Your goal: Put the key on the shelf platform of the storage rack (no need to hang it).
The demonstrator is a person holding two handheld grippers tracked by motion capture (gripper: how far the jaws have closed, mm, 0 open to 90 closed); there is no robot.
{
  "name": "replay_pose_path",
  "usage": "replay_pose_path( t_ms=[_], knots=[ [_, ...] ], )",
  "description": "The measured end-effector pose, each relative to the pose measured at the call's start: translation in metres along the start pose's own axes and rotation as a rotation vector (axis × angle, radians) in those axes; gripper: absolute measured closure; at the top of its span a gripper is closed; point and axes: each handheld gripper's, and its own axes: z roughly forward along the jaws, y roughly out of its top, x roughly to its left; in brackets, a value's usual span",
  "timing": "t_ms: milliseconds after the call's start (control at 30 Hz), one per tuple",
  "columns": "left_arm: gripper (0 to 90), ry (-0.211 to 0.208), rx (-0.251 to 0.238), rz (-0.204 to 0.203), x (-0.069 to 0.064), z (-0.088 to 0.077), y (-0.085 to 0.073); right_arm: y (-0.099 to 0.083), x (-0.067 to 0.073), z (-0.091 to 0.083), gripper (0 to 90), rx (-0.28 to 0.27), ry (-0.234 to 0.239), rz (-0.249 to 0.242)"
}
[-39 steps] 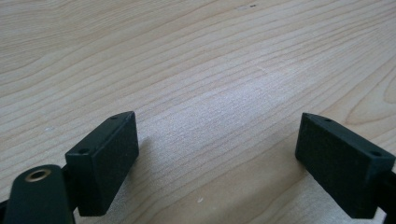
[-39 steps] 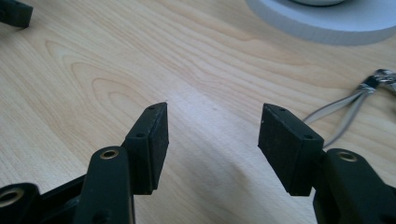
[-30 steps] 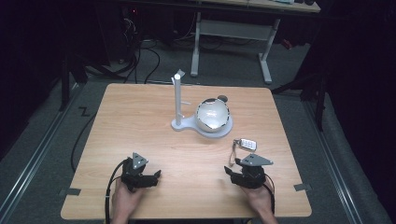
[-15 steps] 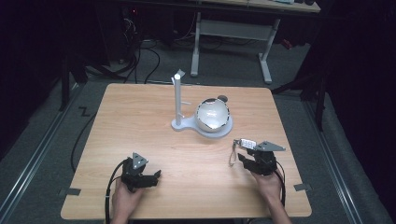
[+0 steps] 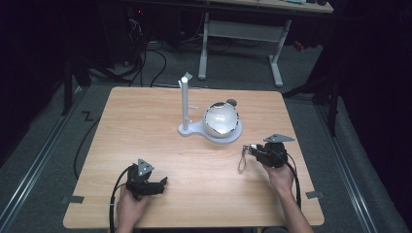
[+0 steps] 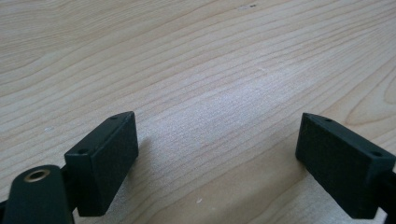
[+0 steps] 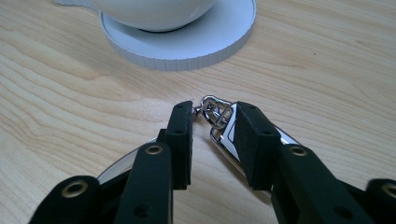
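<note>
A small silver key ring clasp [image 7: 212, 105] with a thin loop [image 5: 241, 164] sits between the jaws of my right gripper [image 7: 212, 119]. That right gripper [image 5: 251, 149] is at the table's right side, shut on the clasp, and the loop hangs from its tip just over the wood. Just beyond stands a shiny white bowl [image 5: 221, 119] on the round plate [image 7: 187, 42] of a white stand with an upright post [image 5: 185, 102]. My left gripper [image 5: 163, 183] rests near the front left, open, with bare wood between its jaws [image 6: 217, 135].
The wooden table [image 5: 145, 126] has free room on its left half and along the front. Around it are dark floor, cables and a desk frame [image 5: 238, 34] at the back. Tape marks sit at the front corners.
My right gripper swung right, then came forward onto the key ring and took hold of it, so the loop now dangles. The left gripper has stayed put.
</note>
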Motion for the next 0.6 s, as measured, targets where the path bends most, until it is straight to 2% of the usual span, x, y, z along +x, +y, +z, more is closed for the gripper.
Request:
replay_pose_path(
  t_ms=[133, 400, 600],
  knots=[
    [13.2, -0.002, 0.002, 0.002, 0.000, 0.000, 0.000, 0.003, 0.000, 0.008, 70.7, 0.021, 0.018, 0.000],
    [13.4, -0.002, 0.000, 0.004, 0.000, 0.000, 0.000, 0.017, 0.001, 0.020, 73.6, 0.028, 0.007, -0.023],
    [13.7, 0.002, -0.003, -0.004, 0.000, 0.000, 0.000, 0.019, 0.001, 0.031, 74.8, 0.066, 0.001, -0.041]
  ],
)
